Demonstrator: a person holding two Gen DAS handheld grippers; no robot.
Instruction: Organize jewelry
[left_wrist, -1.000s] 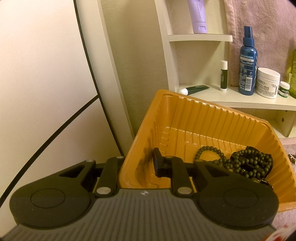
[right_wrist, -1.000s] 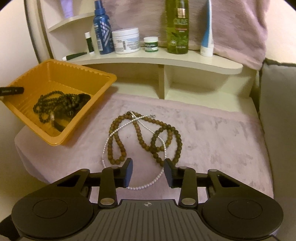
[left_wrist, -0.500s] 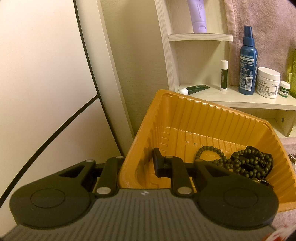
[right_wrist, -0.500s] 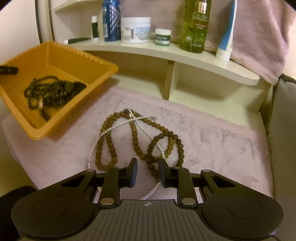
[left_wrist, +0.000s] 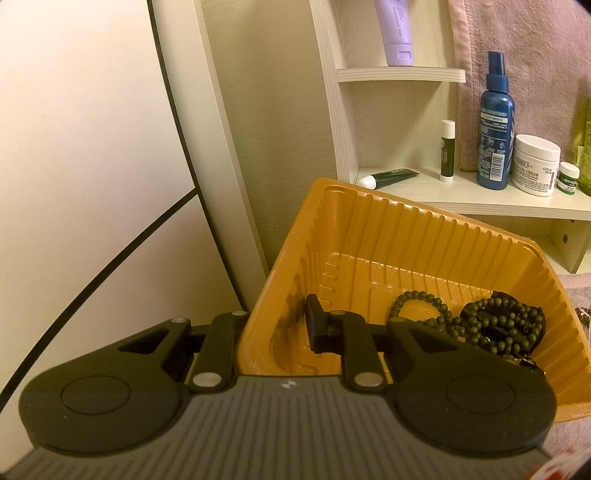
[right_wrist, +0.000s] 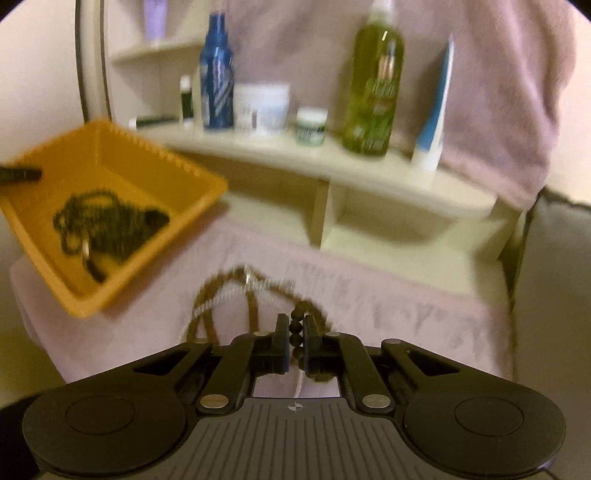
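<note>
Brown beads (right_wrist: 295, 328), pink cloth (right_wrist: 406, 306), cream shelf (right_wrist: 332, 162)

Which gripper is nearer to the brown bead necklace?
Right. The right gripper is shut on the brown bead necklace above the pink cloth; the left gripper clamps the orange tray, apart from it.

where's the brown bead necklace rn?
Right wrist view, bottom centre: brown bead necklace is pinched in the right claw, its loops trailing over the pink towel, right of the orange tray.

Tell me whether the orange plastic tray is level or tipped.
Tipped. The orange plastic tray slants, one wall clamped by the left gripper, dark green beads gathered at its lower side.
</note>
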